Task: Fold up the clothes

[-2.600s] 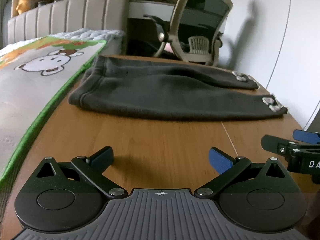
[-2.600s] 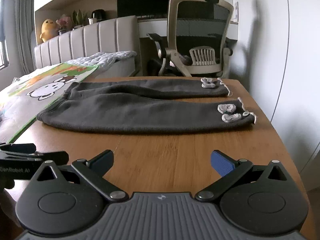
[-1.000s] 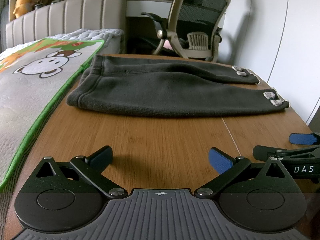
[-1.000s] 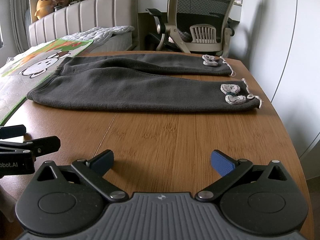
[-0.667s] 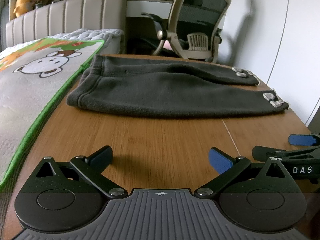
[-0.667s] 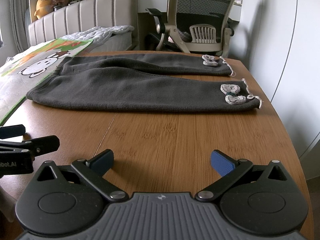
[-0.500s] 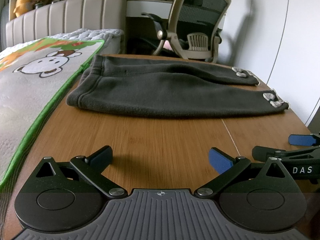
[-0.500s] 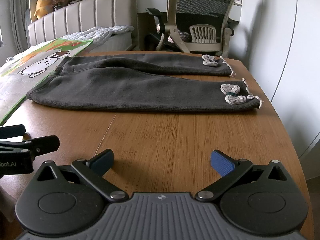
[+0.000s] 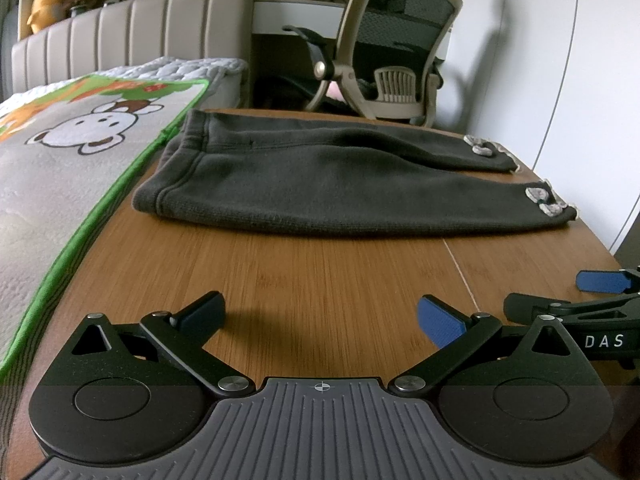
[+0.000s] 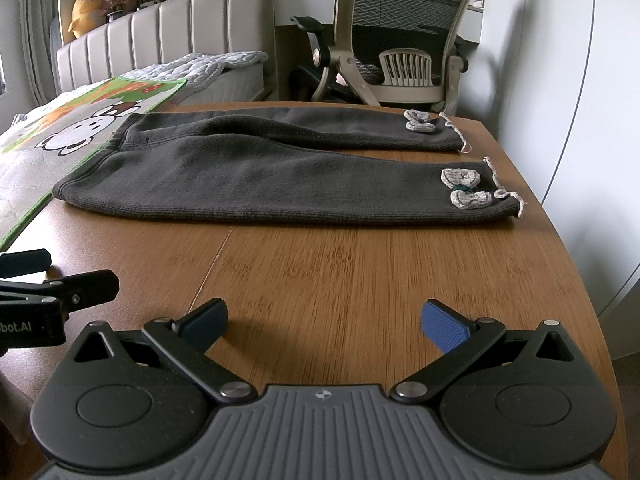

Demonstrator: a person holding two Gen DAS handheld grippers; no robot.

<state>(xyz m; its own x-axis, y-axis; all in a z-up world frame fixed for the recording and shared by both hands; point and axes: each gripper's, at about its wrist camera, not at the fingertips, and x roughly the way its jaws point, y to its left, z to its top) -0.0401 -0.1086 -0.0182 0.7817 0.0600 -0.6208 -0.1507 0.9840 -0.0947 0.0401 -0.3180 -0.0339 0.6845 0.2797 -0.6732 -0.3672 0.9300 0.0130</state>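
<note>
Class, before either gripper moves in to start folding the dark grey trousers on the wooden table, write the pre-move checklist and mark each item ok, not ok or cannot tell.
1. Left gripper jaws open, nothing held: ok.
2. Right gripper jaws open, nothing held: ok.
3. Dark grey fleece trousers spread flat on the brown wooden table, both legs apart: ok.
4. Bare table between the grippers and the near trouser leg: ok.
5. Waistband beside the green-edged monkey-print play mat, free of it: cannot tell.
6. Loose pale cord at the near cuff, by the grey knitted bow, tucked away: not ok.
</note>
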